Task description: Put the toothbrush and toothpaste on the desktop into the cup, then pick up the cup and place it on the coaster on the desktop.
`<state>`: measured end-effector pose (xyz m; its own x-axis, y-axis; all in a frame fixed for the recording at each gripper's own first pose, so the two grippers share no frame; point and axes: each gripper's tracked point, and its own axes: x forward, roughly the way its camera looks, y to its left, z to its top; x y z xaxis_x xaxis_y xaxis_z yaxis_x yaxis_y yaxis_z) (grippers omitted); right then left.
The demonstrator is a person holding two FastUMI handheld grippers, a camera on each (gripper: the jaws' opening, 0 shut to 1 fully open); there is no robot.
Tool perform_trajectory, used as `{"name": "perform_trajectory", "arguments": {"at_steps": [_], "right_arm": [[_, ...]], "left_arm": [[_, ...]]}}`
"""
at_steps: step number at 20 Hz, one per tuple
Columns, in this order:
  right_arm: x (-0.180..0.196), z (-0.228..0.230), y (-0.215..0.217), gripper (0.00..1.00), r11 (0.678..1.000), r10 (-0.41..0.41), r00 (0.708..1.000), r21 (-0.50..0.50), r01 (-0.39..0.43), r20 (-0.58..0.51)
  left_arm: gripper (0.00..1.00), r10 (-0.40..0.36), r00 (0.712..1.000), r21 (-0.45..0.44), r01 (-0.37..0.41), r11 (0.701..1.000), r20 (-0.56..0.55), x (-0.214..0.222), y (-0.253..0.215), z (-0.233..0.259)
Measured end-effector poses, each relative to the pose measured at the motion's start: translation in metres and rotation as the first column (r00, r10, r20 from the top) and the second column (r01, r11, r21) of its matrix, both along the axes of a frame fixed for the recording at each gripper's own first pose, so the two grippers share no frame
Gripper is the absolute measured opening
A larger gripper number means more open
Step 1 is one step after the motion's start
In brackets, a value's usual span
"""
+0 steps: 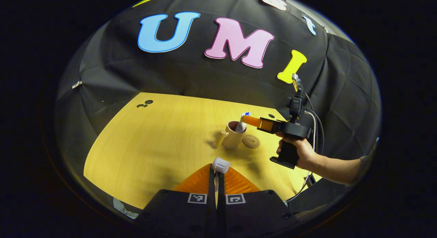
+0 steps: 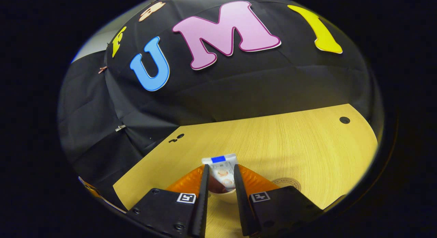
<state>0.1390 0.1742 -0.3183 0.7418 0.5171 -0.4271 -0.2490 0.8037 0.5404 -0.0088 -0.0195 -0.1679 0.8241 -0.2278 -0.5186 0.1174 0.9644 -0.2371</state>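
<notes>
A beige cup (image 1: 234,137) with a dark red inside stands on the wooden table, its handle to the left. The toothpaste tube (image 1: 241,124) leans in it, blue end up. My right gripper (image 1: 247,119) is shut on that tube above the rim. In the right gripper view the toothpaste (image 2: 222,169) sits pinched between the fingers of the right gripper (image 2: 221,167), over the cup's mouth (image 2: 218,190). The round brown coaster (image 1: 251,141) lies just right of the cup, and shows again as the coaster (image 2: 286,183). My left gripper (image 1: 219,169) hovers nearer the front, shut on the toothbrush (image 1: 221,165), whose white ribbed end sticks out.
A person's hand (image 1: 304,152) holds the right gripper, with cables trailing off the table's right edge. The wooden table (image 1: 153,145) has small dark holes (image 1: 146,103) at the far left and a hole (image 2: 344,120) at the far right. Black cloth walls close behind.
</notes>
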Motion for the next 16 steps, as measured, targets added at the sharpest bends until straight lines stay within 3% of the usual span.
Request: {"name": "perform_trajectory", "arguments": {"at_steps": [4,11,16], "right_arm": [[-0.028,0.007,-0.017,0.42,1.0,-0.008,0.999,0.006,0.008,-0.037],[-0.123,0.012,-0.048,0.43,1.0,0.03,0.989,-0.001,-0.031,-0.145],[-0.169,0.014,-0.085,0.43,1.0,-0.02,0.975,-0.012,0.017,-0.222]], "left_arm": [[0.06,-0.031,0.998,-0.001,0.031,1.0,0.047,0.025,-0.011,0.023],[0.06,-0.077,0.981,-0.006,0.079,0.997,0.177,0.11,-0.03,0.072],[0.06,-0.112,0.969,-0.008,0.117,0.993,0.222,0.167,-0.053,0.083]]}}
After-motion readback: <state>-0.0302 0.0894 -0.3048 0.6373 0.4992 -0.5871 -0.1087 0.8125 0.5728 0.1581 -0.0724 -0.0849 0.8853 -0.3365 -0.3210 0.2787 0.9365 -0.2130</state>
